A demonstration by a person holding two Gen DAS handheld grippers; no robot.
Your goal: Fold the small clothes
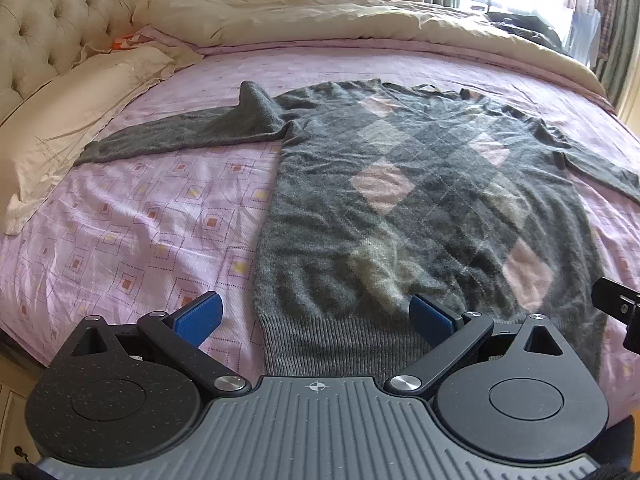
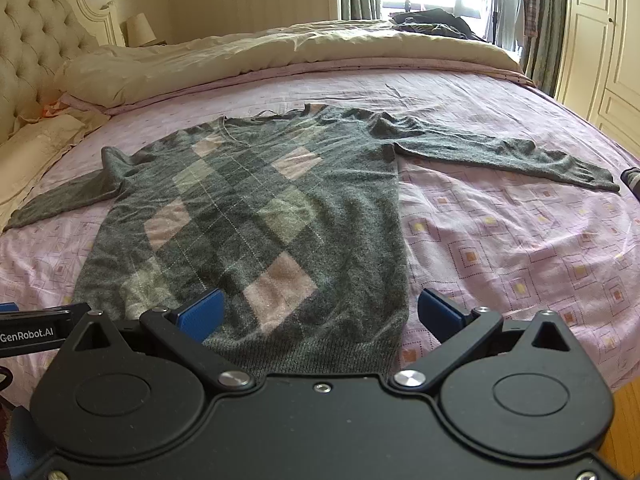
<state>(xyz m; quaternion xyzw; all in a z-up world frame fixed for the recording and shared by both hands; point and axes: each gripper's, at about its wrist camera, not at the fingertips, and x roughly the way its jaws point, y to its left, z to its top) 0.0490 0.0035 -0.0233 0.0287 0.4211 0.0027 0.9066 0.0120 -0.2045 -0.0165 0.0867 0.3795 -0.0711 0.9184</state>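
Grey argyle sweater [image 1: 420, 200] flat on the bed [image 1: 140, 220]
Both the left gripper [image 1: 316, 316] and right gripper [image 2: 320, 314] spread wide at its hem; beige duvet [image 2: 280, 52] bunched beyond.

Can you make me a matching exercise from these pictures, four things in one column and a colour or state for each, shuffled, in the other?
Things:
1. sweater
2. bedsheet
3. duvet
4. left hand-held gripper

Colour or state:
A. cream, bunched along the far side of the bed
B. open, holding nothing
C. grey argyle, spread flat with sleeves out
D. lilac with small squares

Pairs: 1-C, 2-D, 3-A, 4-B
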